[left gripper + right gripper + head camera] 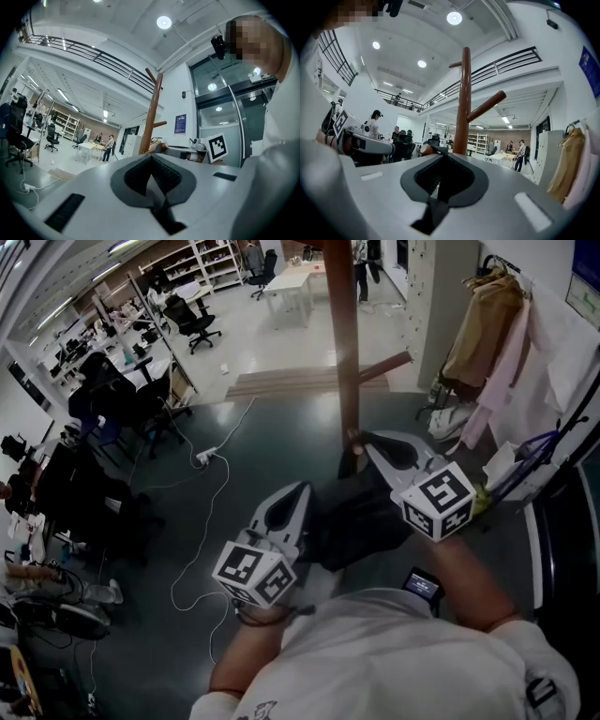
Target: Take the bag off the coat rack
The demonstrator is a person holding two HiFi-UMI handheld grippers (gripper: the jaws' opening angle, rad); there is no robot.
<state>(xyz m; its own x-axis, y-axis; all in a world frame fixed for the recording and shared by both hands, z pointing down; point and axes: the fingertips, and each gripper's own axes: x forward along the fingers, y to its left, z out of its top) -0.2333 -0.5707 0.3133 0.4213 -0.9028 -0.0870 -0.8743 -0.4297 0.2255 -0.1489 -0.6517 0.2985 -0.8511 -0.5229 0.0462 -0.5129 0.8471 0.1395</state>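
Note:
The brown wooden coat rack [345, 343] stands straight ahead, and its pole and pegs also show in the left gripper view [152, 112] and the right gripper view [464, 103]. A black bag [361, 517] hangs low between my two grippers, in front of the pole's base. My left gripper [302, 491] is at the bag's left side with its jaws together and a dark strip of the bag [164, 213] caught in them. My right gripper [367, 442] is at the bag's upper right, close to the pole, shut on dark bag fabric [435, 211].
Coats [487, 334] hang on a rail at the right wall. A white cable [199, 531] and a power strip [206, 456] lie on the dark floor at left. Office chairs [192, 320], desks and a white table [291, 282] stand farther back. Wooden boards [309, 381] lie behind the pole.

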